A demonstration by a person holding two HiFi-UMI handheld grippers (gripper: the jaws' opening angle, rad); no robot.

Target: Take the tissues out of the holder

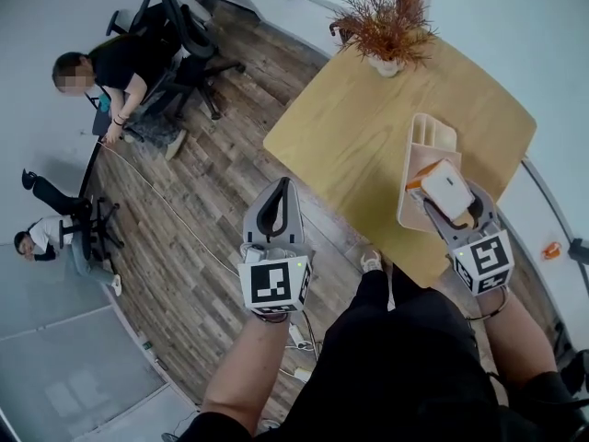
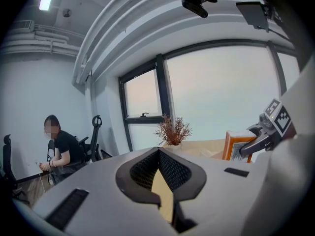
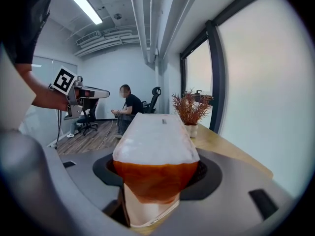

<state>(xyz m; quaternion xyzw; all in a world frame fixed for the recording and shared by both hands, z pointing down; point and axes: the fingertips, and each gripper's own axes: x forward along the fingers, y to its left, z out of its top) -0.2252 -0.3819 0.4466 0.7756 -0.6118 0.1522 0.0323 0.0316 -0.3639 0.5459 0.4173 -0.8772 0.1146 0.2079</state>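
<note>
1. At 3 o'clock in the head view: white-topped, orange-sided tissue pack (image 1: 446, 190) pinched by the right gripper (image 1: 451, 203), one jaw against each flank.
2. Same grip up close in the right gripper view: pack (image 3: 155, 146) wedged between the dark pads (image 3: 199, 173), white face up, orange end nearest the camera.
3. Directly over the near end of the cream slotted holder (image 1: 431, 136), itself lying on the wooden table (image 1: 368, 127) from 3 toward 1 o'clock. Lifted clear or touching: impossible to tell.
4. Near 6 o'clock of centre: left gripper (image 1: 279, 191), jaws pressed together on nothing, above the plank floor (image 1: 212, 182) off the table's edge, well apart from the holder.
5. At 1 o'clock, by the table's far edge: dried reddish plant (image 1: 386, 21) in a white pot.
6. At 10 o'clock: seated person (image 1: 110, 72) beside black office chairs (image 1: 184, 26).
</note>
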